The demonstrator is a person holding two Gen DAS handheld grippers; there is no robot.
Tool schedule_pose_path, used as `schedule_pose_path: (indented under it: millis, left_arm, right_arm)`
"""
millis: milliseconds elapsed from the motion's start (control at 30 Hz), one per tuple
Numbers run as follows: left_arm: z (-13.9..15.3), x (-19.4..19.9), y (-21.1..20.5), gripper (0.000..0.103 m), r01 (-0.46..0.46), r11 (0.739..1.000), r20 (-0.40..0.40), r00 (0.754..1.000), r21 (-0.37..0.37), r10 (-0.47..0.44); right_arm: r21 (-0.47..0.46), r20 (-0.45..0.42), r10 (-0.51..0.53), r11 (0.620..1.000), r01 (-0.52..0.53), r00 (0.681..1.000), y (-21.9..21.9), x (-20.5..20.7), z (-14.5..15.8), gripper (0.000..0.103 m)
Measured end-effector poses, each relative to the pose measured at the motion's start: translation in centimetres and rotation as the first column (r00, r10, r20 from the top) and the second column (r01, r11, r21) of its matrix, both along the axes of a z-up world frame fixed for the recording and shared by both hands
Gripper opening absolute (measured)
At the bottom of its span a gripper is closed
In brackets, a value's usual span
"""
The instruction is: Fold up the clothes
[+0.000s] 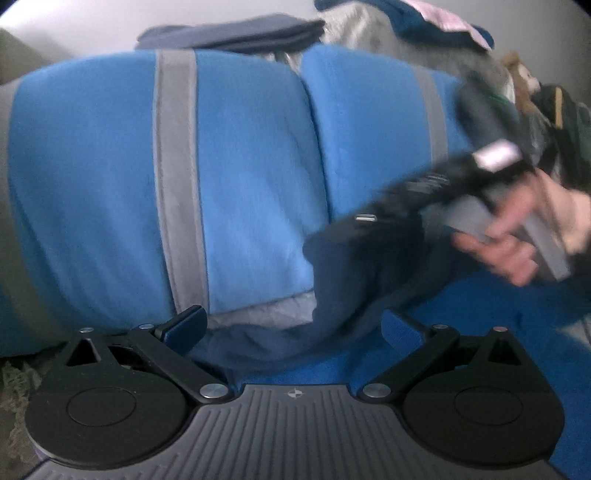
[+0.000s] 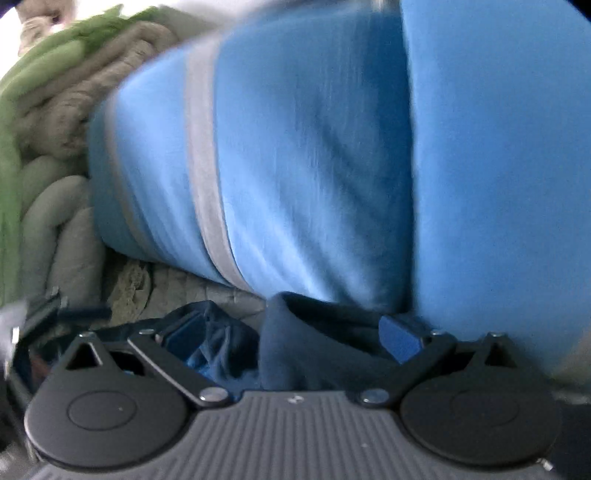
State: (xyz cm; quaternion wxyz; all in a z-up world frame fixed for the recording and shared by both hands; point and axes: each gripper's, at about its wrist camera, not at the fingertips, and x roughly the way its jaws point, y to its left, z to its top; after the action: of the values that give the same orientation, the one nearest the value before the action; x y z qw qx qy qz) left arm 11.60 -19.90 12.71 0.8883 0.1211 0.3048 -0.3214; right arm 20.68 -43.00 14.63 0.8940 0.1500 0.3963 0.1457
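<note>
A dark navy garment (image 1: 354, 280) lies crumpled on the bed in front of two blue pillows. My left gripper (image 1: 291, 332) is open, its blue pads either side of the garment's near edge. In the left wrist view the right gripper (image 1: 369, 236), blurred and held by a hand (image 1: 517, 240), is down on the garment's upper part. In the right wrist view my right gripper (image 2: 291, 338) is open with the navy garment (image 2: 314, 343) bunched between its pads.
Two blue pillows with grey stripes (image 1: 229, 177) (image 2: 314, 147) stand right behind the garment. Folded dark clothes (image 1: 236, 35) and a pile of other clothes (image 1: 424, 26) lie behind them. A beige and green blanket (image 2: 55, 129) is at the left.
</note>
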Motion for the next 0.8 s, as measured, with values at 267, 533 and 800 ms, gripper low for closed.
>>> schedule_pose_path:
  millis: [267, 533, 800]
  left_arm:
    - [-2.2, -1.9, -2.0, 0.103, 0.166, 0.973, 0.063, 0.982, 0.161, -0.178]
    - [-1.8, -3.3, -5.5, 0.102, 0.357, 0.930, 0.046, 0.931, 0.092, -0.362]
    - [-1.0, -3.8, -9.0, 0.078, 0.455, 0.879, 0.019, 0.887, 0.145, -0.462]
  right_arm:
    - [0.060, -0.004, -0.091, 0.994, 0.091, 0.996, 0.2, -2.5, -0.4, 0.010]
    - [0.110, 0.094, -0.102, 0.990, 0.092, 0.990, -2.2, -11.6, 3.1, 0.009]
    - [0.048, 0.129, -0.032, 0.999, 0.026, 0.991, -1.3, -14.2, 3.3, 0.009]
